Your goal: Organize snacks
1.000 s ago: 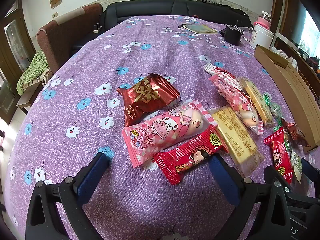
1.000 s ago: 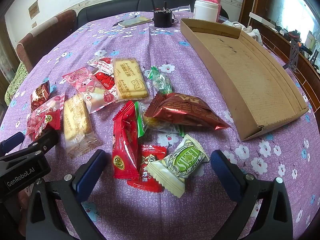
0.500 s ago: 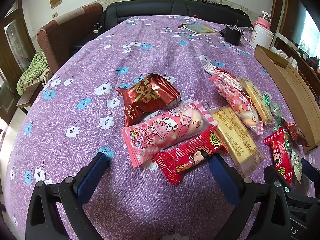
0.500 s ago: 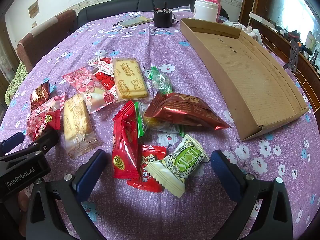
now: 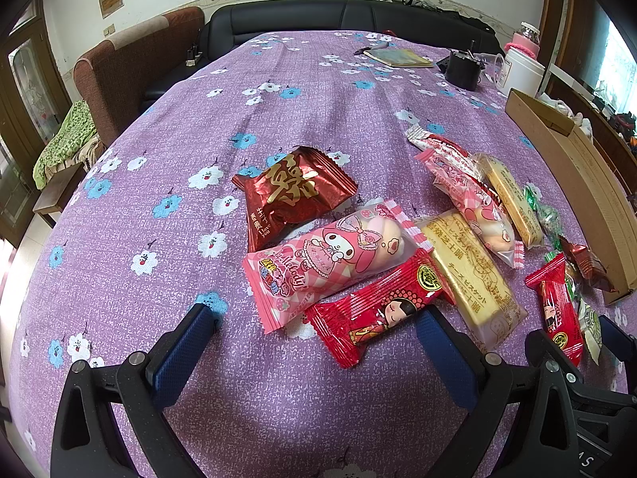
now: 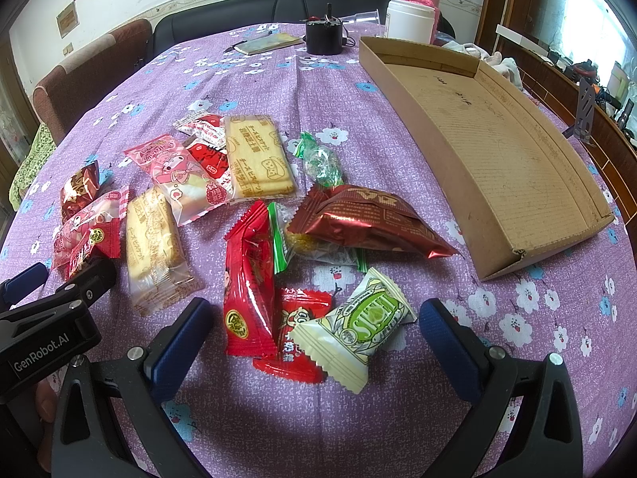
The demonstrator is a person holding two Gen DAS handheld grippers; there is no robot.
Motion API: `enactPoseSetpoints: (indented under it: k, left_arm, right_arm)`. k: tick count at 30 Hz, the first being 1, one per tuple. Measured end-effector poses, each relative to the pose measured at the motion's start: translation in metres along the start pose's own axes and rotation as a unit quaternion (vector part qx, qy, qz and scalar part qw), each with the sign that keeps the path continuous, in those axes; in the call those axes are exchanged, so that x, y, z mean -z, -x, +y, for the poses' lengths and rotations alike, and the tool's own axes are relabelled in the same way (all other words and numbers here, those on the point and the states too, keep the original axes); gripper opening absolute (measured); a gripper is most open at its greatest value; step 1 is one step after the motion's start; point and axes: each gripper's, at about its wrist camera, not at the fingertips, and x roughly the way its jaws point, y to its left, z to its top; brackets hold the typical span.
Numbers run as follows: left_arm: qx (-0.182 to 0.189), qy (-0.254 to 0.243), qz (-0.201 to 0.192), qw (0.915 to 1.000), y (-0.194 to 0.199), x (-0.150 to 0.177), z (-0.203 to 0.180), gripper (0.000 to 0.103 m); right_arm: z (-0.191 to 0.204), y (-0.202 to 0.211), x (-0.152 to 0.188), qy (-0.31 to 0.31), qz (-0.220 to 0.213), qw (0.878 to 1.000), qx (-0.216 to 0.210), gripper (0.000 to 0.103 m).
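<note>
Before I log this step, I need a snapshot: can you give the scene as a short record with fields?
surface: purple floral tablecloth
container: cardboard tray, nothing in it
snacks: all loose on the cloth, left of the tray
nearest right gripper: green-and-white packet
nearest left gripper: red packet with cartoon girl
both grippers: open, holding nothing

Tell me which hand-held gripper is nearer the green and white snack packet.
Right. The right hand-held gripper frames the green and white snack packet between its open fingers; the left hand-held gripper sits farther left, by the pink packet.
</note>
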Motion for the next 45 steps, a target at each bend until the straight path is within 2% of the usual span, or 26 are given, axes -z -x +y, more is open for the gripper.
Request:
enactPoseSetpoints:
  k: [45]
  left_arm:
    - [-0.001, 0.002, 0.000, 1.0000, 0.0003, -0.0008, -0.0005, 0.103]
  right_arm:
    - [-0.0056, -0.0061, -0.0007, 0.009, 0.002, 1.000, -0.009, 0.103]
